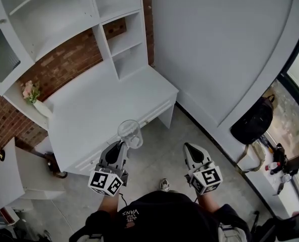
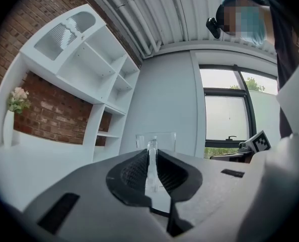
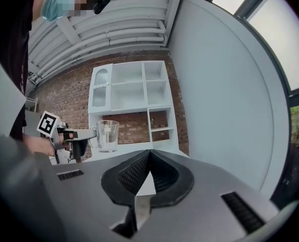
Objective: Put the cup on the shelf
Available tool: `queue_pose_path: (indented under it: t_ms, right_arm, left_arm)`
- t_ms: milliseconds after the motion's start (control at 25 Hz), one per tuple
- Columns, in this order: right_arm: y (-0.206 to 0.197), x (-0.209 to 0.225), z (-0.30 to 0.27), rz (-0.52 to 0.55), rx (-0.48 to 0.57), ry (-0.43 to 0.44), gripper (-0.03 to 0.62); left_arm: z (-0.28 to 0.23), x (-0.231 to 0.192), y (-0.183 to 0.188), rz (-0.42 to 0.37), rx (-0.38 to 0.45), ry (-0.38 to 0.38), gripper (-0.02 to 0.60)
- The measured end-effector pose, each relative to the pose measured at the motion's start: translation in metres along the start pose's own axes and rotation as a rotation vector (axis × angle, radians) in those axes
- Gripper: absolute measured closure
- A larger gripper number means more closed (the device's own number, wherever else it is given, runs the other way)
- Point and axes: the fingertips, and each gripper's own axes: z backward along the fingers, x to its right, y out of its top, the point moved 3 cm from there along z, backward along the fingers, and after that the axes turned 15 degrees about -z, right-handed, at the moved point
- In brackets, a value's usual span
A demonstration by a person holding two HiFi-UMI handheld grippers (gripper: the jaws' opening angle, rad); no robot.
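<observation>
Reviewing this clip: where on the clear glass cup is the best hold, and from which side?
Its thin side handle, approached level from that side: the clear glass cup stands upright, and the left tongs pinch it there now.

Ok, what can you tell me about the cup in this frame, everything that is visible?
The cup is a clear glass mug with a side handle, and it looks empty. It stands upright in the air, resting on no surface, near the front edge of the white desk. Only the left tongs touch it: they are shut on the handle, and the cup's body sticks out beyond their tips.
</observation>
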Motion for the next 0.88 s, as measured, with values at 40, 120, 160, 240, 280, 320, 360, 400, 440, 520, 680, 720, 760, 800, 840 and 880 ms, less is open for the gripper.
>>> queue_pose_path:
  t_ms: [40, 120, 160, 240, 280, 320, 360, 400, 440, 520, 680, 720, 760, 800, 840, 880]
  right_arm:
    - [0.005, 0.008, -0.01, 0.002, -0.002, 0.01, 0.594]
    - [0.014, 0.023, -0.028, 0.003, -0.002, 0.036, 0.594]
    - [0.019, 0.031, -0.036, 0.005, -0.003, 0.048, 0.594]
    - [0.025, 0.045, -0.051, 0.015, -0.014, 0.068, 0.594]
    - [0.028, 0.051, -0.059, 0.023, -0.022, 0.079, 0.594]
    - [0.03, 0.057, -0.067, 0.028, -0.029, 0.09, 0.594]
    - [0.033, 0.061, -0.075, 0.03, -0.036, 0.1, 0.594]
    - [0.035, 0.065, -0.084, 0.029, -0.043, 0.108, 0.594]
    - [0.037, 0.068, -0.092, 0.026, -0.049, 0.113, 0.594]
    - [0.036, 0.07, -0.108, 0.021, -0.061, 0.123, 0.594]
    - [0.038, 0.078, -0.147, 0.021, -0.069, 0.126, 0.594]
    - [0.04, 0.08, -0.158, 0.019, -0.068, 0.119, 0.594]
    - [0.043, 0.082, -0.168, 0.014, -0.066, 0.11, 0.594]
    - [0.045, 0.083, -0.178, 0.009, -0.064, 0.1, 0.594]
    - [0.047, 0.084, -0.189, 0.005, -0.063, 0.091, 0.594]
    - [0.05, 0.086, -0.199, 0.004, -0.062, 0.082, 0.594]
  left_arm:
    - [-0.011, -0.002, 0.0, 0.001, 0.003, 0.008, 0.548]
    - [-0.032, -0.005, -0.001, 0.005, 0.007, 0.027, 0.548]
    - [-0.042, -0.006, -0.002, 0.008, 0.009, 0.037, 0.548]
    - [-0.06, -0.009, -0.004, 0.015, 0.012, 0.06, 0.548]
    - [-0.068, -0.011, -0.006, 0.019, 0.012, 0.072, 0.548]
    - [-0.075, -0.013, -0.007, 0.022, 0.009, 0.084, 0.548]
    - [-0.083, -0.017, -0.009, 0.024, 0.006, 0.095, 0.548]
    - [-0.089, -0.021, -0.009, 0.027, 0.003, 0.104, 0.548]
    - [-0.095, -0.025, -0.01, 0.029, 0.0, 0.11, 0.548]
    - [-0.105, -0.036, -0.014, 0.03, -0.008, 0.115, 0.548]
    - [-0.132, -0.063, -0.021, 0.032, -0.016, 0.107, 0.548]
    - [-0.141, -0.072, -0.022, 0.034, -0.016, 0.101, 0.548]
    - [-0.15, -0.081, -0.024, 0.035, -0.02, 0.094, 0.548]
    - [-0.159, -0.09, -0.025, 0.034, -0.026, 0.087, 0.548]
    - [-0.169, -0.1, -0.026, 0.033, -0.032, 0.078, 0.548]
    - [-0.179, -0.11, -0.028, 0.034, -0.037, 0.069, 0.548]
